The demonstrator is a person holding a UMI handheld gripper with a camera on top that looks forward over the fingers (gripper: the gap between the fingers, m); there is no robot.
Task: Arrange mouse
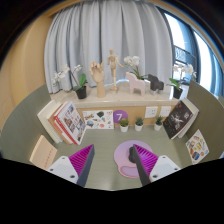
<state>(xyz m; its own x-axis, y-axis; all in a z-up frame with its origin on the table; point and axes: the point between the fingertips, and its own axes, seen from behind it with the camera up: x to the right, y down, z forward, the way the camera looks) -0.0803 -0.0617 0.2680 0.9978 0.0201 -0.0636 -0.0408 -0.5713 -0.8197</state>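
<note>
A round pink mouse pad (122, 160) lies on the grey-green table just ahead of my fingers, toward the right one. A pale pink mouse (127, 153) rests on it, partly hidden behind my right finger (143, 160). My gripper (112, 151) is open and empty, held low over the table. The left finger (80, 160) stands well to the left of the pad. The mouse is not between the fingers.
Beyond the pad are a purple card with a 7 (120, 117), small potted plants (139, 125) and upright magazines left (68, 121) and right (180, 120). A low wooden shelf (115, 101) at the back carries orchids, a wooden figure and a white horse.
</note>
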